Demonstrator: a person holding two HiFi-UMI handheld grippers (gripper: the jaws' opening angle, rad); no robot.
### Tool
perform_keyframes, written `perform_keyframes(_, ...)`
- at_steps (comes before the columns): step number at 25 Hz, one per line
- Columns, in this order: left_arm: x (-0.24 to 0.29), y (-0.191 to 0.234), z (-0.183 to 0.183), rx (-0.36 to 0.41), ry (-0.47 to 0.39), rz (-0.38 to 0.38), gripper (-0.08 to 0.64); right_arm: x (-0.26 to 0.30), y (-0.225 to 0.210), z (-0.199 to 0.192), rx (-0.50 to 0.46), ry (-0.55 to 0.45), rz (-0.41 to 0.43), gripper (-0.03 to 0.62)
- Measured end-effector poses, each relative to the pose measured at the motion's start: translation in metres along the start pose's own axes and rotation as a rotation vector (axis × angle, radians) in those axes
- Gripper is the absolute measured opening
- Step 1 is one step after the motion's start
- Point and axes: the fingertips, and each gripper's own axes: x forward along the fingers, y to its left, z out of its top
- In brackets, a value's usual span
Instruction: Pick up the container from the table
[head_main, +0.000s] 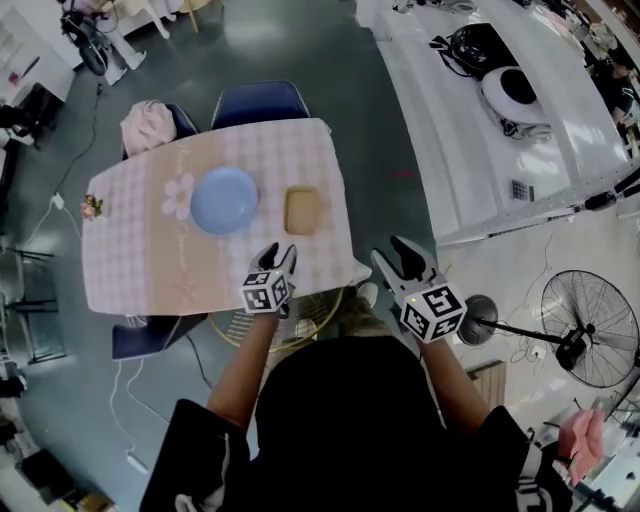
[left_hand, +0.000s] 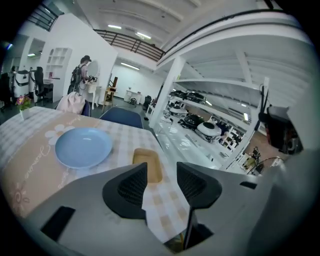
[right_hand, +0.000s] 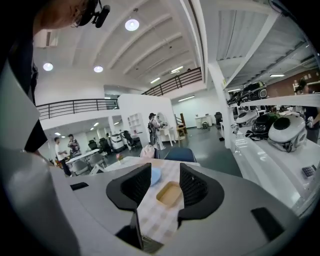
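Observation:
A shallow tan rectangular container (head_main: 302, 210) lies on the checked tablecloth (head_main: 120, 260), right of a round blue plate (head_main: 224, 200). My left gripper (head_main: 278, 256) hovers over the table's near edge, short of the container, open with nothing between its jaws. Off the table's near right corner, my right gripper (head_main: 397, 255) is also open and holds nothing. The left gripper view shows the container (left_hand: 147, 162) just past the left gripper (left_hand: 162, 182), with the plate (left_hand: 82, 146) to its left. From the right gripper (right_hand: 165, 187), the container (right_hand: 169, 195) appears between the jaws, farther off.
Two blue chairs (head_main: 258, 100) stand at the table's far side, one with a pink bag (head_main: 148, 125). A small flower vase (head_main: 92, 207) sits at the left end. A long white counter (head_main: 470, 130) runs on the right, with a floor fan (head_main: 590, 330) nearby.

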Motion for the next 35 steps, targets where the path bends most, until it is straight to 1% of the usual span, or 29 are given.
perform_keyframes(5, 0.036, 0.021, -0.01, -0.02, 0.056, 0.058, 0.169, 0.017, -0.02, 0.001, 0.013, 0.013, 0.028, 0.147)
perform_keyframes(9, 0.062, 0.045, -0.016, -0.101, 0.073, 0.121, 0.172, 0.024, -0.034, -0.003, 0.015, 0.037, 0.042, 0.147)
perform_keyframes(13, 0.088, 0.067, -0.029, -0.149, 0.106, 0.169, 0.172, 0.023, -0.051, -0.008, 0.018, 0.063, 0.03, 0.147)
perform_keyframes(18, 0.112, 0.081, -0.044, -0.171, 0.149, 0.199, 0.172, 0.011, -0.068, -0.018, 0.028, 0.091, -0.003, 0.147)
perform_keyframes(22, 0.127, 0.092, -0.063, -0.171, 0.21, 0.231, 0.172, 0.005, -0.074, -0.028, 0.037, 0.119, -0.009, 0.147)
perform_keyframes(26, 0.136, 0.106, -0.073, -0.216, 0.227, 0.278, 0.172, 0.005, -0.07, -0.028, 0.036, 0.122, -0.003, 0.147)
perform_keyframes(28, 0.138, 0.112, -0.076, -0.226, 0.233, 0.298, 0.167, 0.006, -0.065, -0.027, 0.035, 0.119, 0.002, 0.147)
perform_keyframes(31, 0.142, 0.112, -0.074, -0.235, 0.233, 0.302, 0.082, 0.004, -0.059, -0.025, 0.027, 0.115, 0.007, 0.147)
perform_keyframes(33, 0.14, 0.112, -0.069, -0.196, 0.223, 0.325, 0.036, 0.001, -0.055, -0.023, 0.017, 0.109, 0.008, 0.147)
perform_keyframes(35, 0.135, 0.113, -0.064, -0.146, 0.205, 0.34, 0.029, -0.004, -0.051, -0.022, 0.015, 0.102, 0.003, 0.147)
